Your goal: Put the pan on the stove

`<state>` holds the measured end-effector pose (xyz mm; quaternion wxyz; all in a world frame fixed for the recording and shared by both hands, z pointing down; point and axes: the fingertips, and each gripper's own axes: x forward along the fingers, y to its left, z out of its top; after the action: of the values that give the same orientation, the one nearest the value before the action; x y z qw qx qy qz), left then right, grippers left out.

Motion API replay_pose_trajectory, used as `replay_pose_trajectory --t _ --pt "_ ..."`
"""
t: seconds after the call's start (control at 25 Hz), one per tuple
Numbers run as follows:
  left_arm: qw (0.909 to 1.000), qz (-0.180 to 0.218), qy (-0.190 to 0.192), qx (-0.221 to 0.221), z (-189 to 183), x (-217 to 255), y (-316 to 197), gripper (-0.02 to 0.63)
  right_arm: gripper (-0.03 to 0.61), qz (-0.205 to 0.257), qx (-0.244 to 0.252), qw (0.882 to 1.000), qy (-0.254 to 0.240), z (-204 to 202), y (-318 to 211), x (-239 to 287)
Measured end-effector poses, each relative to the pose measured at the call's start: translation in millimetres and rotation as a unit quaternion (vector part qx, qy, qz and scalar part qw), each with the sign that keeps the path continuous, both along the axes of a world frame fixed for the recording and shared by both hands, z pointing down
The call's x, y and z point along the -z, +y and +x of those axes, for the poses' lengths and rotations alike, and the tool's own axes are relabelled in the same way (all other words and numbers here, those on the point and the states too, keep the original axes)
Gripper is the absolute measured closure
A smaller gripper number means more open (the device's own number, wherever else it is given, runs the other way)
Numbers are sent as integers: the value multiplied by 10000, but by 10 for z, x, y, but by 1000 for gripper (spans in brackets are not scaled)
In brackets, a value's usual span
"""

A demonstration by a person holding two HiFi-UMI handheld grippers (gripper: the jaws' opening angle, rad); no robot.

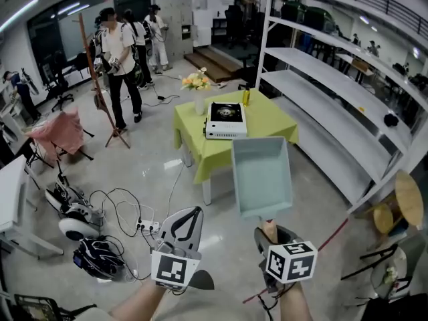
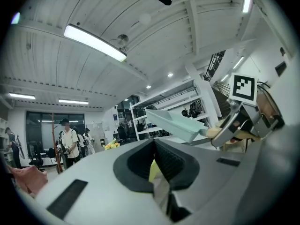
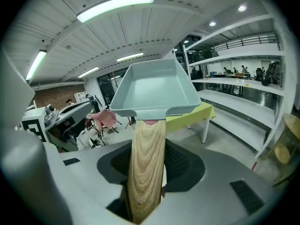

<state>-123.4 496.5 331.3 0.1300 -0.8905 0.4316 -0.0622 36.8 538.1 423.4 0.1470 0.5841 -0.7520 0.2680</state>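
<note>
The pan [image 1: 262, 176] hangs in the air above the floor, just short of the worktop's [image 1: 271, 122] near edge, its wooden handle [image 3: 146, 172] clamped in my right claw [image 1: 269, 233]. The stove [image 1: 226, 120] sits around the worktop's middle. My left claw [image 1: 192, 214] is closed on nothing.

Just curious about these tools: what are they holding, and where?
The right gripper holds the pale green pan by its wooden handle; the left gripper holds nothing.

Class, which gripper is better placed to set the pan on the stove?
Right. The right gripper holds the pan by its wooden handle, towards the stove; the left gripper is shut, empty.
</note>
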Motion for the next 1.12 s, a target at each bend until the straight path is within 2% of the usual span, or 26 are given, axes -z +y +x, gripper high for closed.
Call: replay_pose_trajectory --t 0.12,0.36,0.56,0.84,1.12 --pt "10000 31 -51 38 81 -43 -45 607 419 2 -2 10000 -41 102 -69 -70" --pt "9996 226 144 24 136 -102 -257 607 419 56 6 10000 65 192 -290 -199" --pt "9993 375 46 16 182 -218 -589 607 419 -15 -26 10000 57 247 -626 -376" --pt "9996 296 20 -8 219 -268 -1350 607 419 -164 33 9998 91 242 -1370 -462" --pt "9998 87 -142 -95 256 -289 -2388 607 419 -398 62 9992 18 181 -2373 -474"
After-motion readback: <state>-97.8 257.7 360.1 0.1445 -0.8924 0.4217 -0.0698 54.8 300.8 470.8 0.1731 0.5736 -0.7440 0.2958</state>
